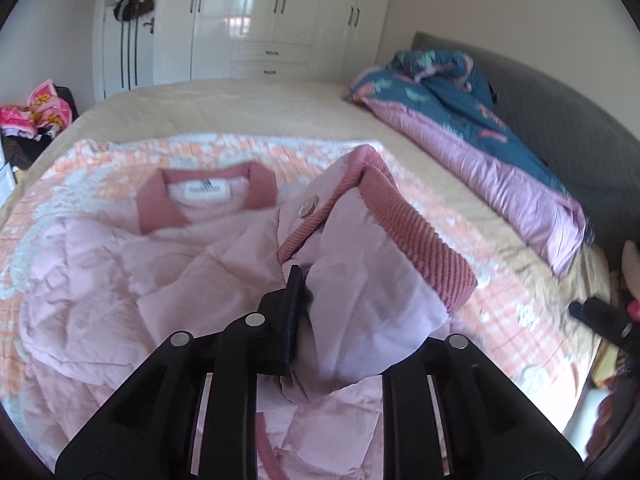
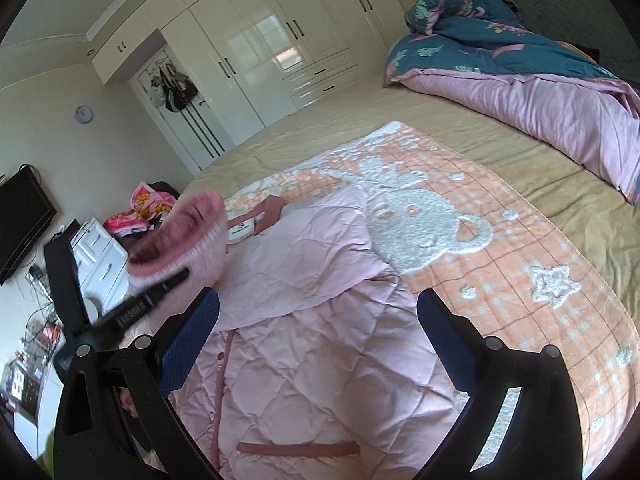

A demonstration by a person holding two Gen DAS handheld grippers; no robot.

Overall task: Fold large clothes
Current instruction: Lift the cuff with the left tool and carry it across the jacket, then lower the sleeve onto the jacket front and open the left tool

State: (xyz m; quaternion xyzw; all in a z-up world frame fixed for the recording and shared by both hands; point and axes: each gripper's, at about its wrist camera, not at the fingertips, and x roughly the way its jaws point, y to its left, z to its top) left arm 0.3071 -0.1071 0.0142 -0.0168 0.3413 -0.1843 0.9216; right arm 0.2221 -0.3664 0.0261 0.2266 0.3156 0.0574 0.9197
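A pale pink quilted jacket [image 1: 120,272] with a dark pink ribbed collar [image 1: 160,204] lies spread on an orange and white blanket [image 2: 520,248]. My left gripper [image 1: 310,280] is shut on the jacket's sleeve near its ribbed cuff [image 1: 404,232], holding it up over the jacket's body. The fabric drapes over and hides one finger. In the right wrist view the left gripper [image 2: 160,292] shows at the left with the lifted cuff [image 2: 180,236]. My right gripper [image 2: 318,316] stands open above the jacket's front [image 2: 320,360], with nothing between its blue pads [image 2: 192,336].
The blanket lies on a tan bedsheet [image 2: 500,148]. A blue and pink duvet [image 2: 520,88] is bunched along the bed's far right by a grey headboard [image 1: 560,120]. White wardrobes [image 1: 248,20] stand beyond the bed. A cluttered stand with pink fabric [image 1: 40,116] sits at the left.
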